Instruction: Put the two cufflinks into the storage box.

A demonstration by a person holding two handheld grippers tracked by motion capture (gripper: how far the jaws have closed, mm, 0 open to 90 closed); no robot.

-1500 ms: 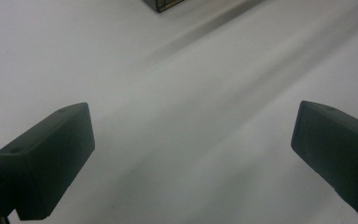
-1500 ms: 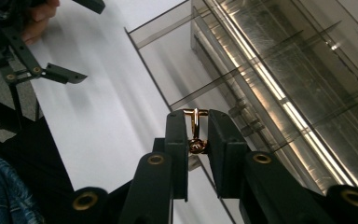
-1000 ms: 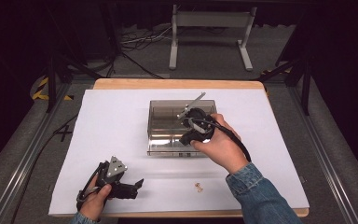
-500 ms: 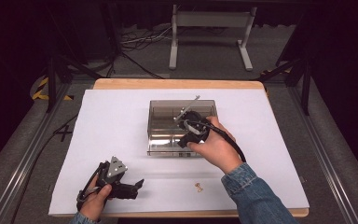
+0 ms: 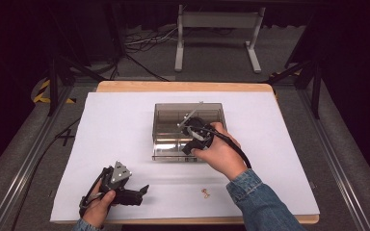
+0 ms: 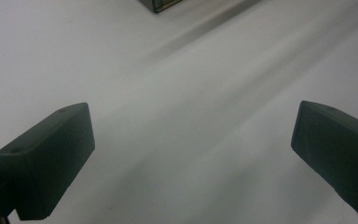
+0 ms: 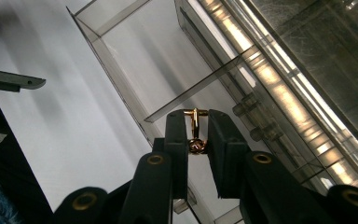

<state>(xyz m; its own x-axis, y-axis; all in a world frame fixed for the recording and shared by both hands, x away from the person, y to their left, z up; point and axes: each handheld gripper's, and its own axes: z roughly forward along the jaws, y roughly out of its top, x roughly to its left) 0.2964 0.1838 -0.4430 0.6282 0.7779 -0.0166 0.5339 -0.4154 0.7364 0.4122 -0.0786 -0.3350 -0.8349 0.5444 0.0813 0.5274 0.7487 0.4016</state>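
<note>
From above, the right gripper (image 5: 196,131) hangs over a clear plastic compartment box (image 5: 166,115) on the white-covered bench (image 5: 125,125); the left gripper (image 5: 125,191) rests apart (dark room beyond). Left gripper view: jaws wide apart, empty, over white sheet. Right gripper view: jaws nearly closed, pinching a small gold earring (image 7: 196,135) between their tips, above a compartment.

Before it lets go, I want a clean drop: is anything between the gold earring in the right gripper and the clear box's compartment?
Nothing visible. The right gripper pinches the gold earring above the open clear box; a thin divider wall stands just ahead.
</note>
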